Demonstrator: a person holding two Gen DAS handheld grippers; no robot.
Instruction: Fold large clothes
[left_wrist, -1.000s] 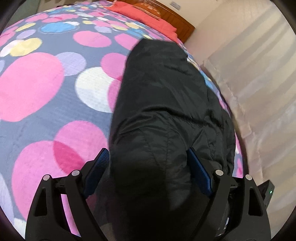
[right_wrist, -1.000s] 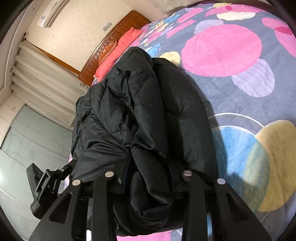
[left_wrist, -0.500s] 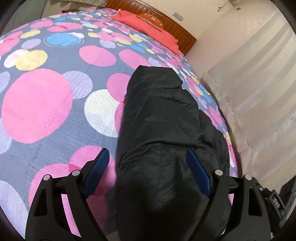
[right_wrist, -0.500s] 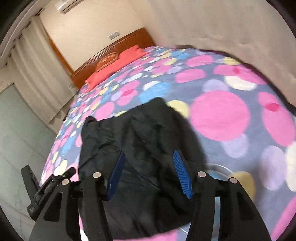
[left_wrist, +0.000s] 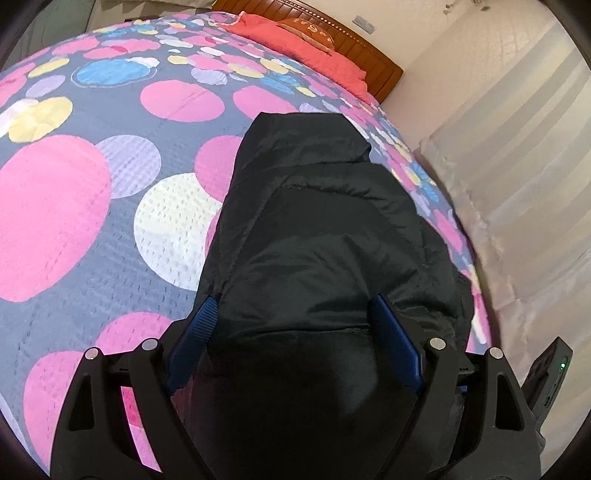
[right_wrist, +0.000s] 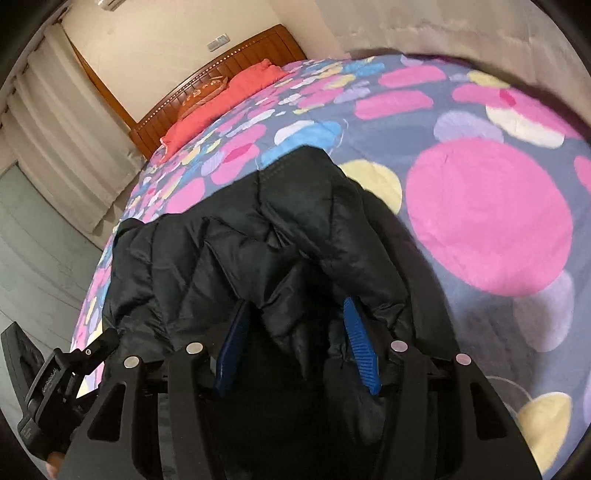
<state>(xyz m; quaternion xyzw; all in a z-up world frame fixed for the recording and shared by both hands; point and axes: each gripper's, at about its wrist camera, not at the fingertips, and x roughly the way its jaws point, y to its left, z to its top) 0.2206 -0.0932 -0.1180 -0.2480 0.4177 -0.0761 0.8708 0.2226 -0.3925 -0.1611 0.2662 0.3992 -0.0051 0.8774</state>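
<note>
A black padded jacket (left_wrist: 317, 229) lies folded lengthwise on the bed's dotted cover (left_wrist: 74, 206). My left gripper (left_wrist: 295, 317) is open, its blue pads (left_wrist: 201, 325) on either side of the jacket's near end, with fabric bulging between them. In the right wrist view the same jacket (right_wrist: 258, 236) lies bunched ahead. My right gripper (right_wrist: 295, 332) is open with blue pads (right_wrist: 360, 347) on either side of a hanging fold of the jacket. The left gripper's body (right_wrist: 55, 387) shows at the lower left there.
The bed cover (right_wrist: 487, 206) is grey with pink, yellow and blue circles. A red pillow (left_wrist: 295, 40) and wooden headboard (right_wrist: 221, 77) are at the far end. Pale curtains (left_wrist: 524, 177) hang beside the bed's edge. A wall (right_wrist: 424, 26) stands on the other side.
The right gripper went from closed on the jacket to open, lifted off, then came back low over a fold. The left gripper rose and dipped again, staying open around the near end.
</note>
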